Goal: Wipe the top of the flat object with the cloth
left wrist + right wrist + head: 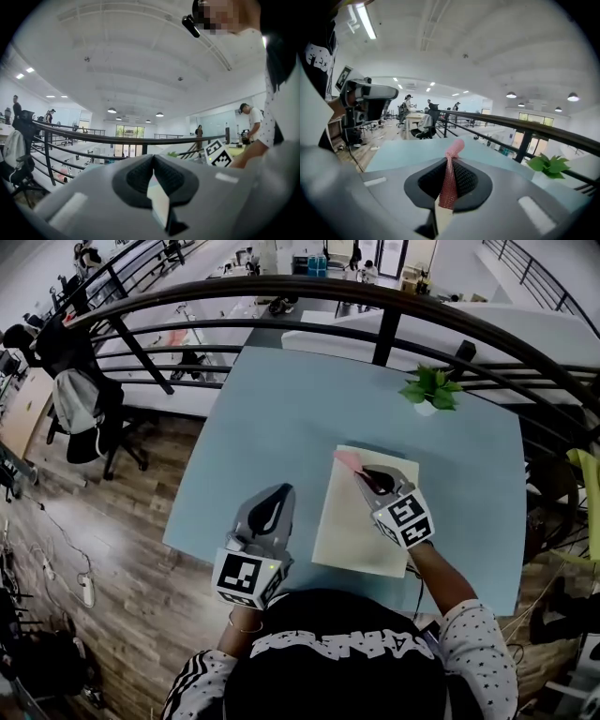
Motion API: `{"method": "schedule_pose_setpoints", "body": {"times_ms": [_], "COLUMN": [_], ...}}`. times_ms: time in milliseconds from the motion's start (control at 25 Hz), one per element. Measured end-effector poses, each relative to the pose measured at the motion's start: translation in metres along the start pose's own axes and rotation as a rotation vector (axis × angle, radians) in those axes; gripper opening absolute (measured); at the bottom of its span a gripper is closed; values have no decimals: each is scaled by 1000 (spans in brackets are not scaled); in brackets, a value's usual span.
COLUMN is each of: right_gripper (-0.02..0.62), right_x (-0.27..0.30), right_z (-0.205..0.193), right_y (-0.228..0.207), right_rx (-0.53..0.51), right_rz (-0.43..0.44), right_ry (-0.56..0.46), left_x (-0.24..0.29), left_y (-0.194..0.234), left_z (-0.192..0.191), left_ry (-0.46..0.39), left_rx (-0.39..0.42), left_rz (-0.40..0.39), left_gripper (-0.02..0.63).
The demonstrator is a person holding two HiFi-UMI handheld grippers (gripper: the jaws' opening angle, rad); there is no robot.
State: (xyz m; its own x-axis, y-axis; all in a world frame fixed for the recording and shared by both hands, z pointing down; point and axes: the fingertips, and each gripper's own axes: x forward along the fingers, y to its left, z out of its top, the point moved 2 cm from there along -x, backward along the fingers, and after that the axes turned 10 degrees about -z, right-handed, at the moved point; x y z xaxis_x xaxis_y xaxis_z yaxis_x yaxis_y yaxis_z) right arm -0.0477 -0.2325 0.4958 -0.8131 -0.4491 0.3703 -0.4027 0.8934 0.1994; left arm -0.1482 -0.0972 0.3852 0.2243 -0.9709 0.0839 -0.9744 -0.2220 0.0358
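A: Where is the flat object (361, 521) now, and what can go wrong with it?
B: It is a pale board that lies flat on the light blue table (272, 418), towards the near edge. The pink cloth (348, 460) is over its far left corner, but I cannot tell if it touches the surface. The right gripper (364, 474) has its fingers (468, 180) closed on the cloth, and only a short end comes out in front.
A: So the cloth may slip?
B: I think yes. The pinch is narrow, and a mesh cloth that drags on the board can pull out. With so little cloth in front, the hard fingers may also scrape the board instead of wiping it.
A: And the other hand?
B: The left gripper (279, 495) is beside the board, over bare table, with its fingers (136, 178) closed together on nothing. Nothing holds the board, so in my opinion a strong stroke can push it across the table. A long stroke forward may also reach the small plant (430, 390) beyond the far edge, near the railing (281, 292).
A: Any writing to read?
B: No label on the board or the cloth. The cubes (405, 518) carry only black square markers. The white letters on the person's dark shirt (347, 645) are upside down and I cannot read them surely
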Motion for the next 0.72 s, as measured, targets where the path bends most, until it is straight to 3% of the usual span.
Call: {"method": "schedule_pose_setpoints", "body": {"times_ms": [280,560,720], "right_gripper": [14,14,14], "right_x": [35,72,84], "right_z": [-13,-61,-77], "right_y": [-58,-55,-46], "right_rx": [-108,-324,-342], "right_rz": [-152,-130,-93], "right_ry": [53,203,262], "left_x": [-9,-23,-33], "left_y": [11,19,26], "left_z": [-2,-3,-2], "left_ry": [5,20,31], "left_rx": [6,4,0], "left_rz": [45,85,116], "left_gripper": [0,0,0]}}
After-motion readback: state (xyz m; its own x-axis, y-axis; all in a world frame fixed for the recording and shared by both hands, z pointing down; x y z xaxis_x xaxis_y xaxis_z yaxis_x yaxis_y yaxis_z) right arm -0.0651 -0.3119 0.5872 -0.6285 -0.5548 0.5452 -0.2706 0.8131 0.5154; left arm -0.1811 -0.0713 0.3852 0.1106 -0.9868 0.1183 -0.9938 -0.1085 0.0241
